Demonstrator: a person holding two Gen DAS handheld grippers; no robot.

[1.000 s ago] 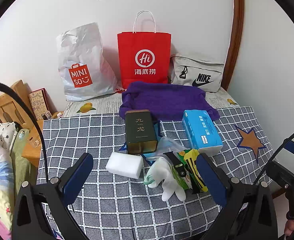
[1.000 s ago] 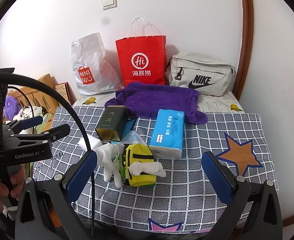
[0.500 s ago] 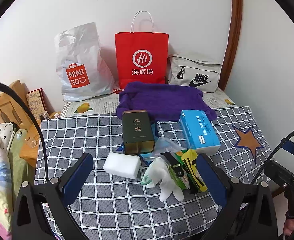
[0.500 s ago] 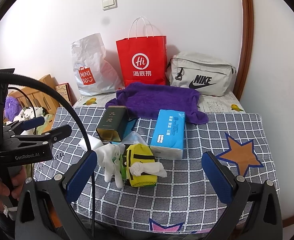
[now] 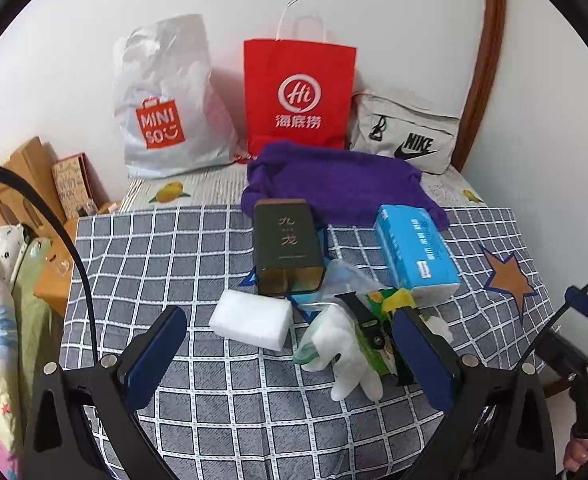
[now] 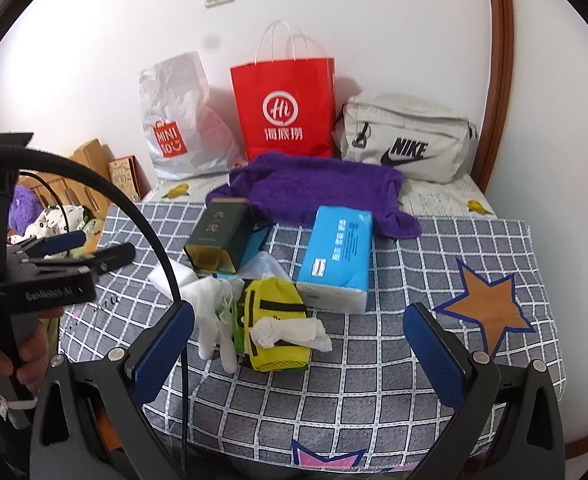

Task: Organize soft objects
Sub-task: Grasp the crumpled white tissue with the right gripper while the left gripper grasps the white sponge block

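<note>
White-walled room with a table (image 6: 433, 364) under a grey-checked cloth; along the wall stand a red paper carrier bag (image 6: 284, 110), a white crinkled plastic shopping bag (image 6: 176, 120) and a pale grey fabric waist bag (image 6: 405, 138); before them lies a purple fleecy towel (image 5: 333, 180), then a blue soft pack of tissues (image 6: 337, 254), a dark green rectangular tin (image 5: 286, 246), a yellow fabric pouch (image 6: 274, 322), a white foam sponge block (image 5: 250, 320) and a white limp glove (image 5: 343, 354). Step in hand, judged: approach, nothing grasped; the next move calls for choosing one soft item and lowering over it. Left tool (image 5: 290, 364) released, sponge and glove just ahead between its fingers; right tool (image 6: 297, 352) released, pouch directly ahead.
</note>
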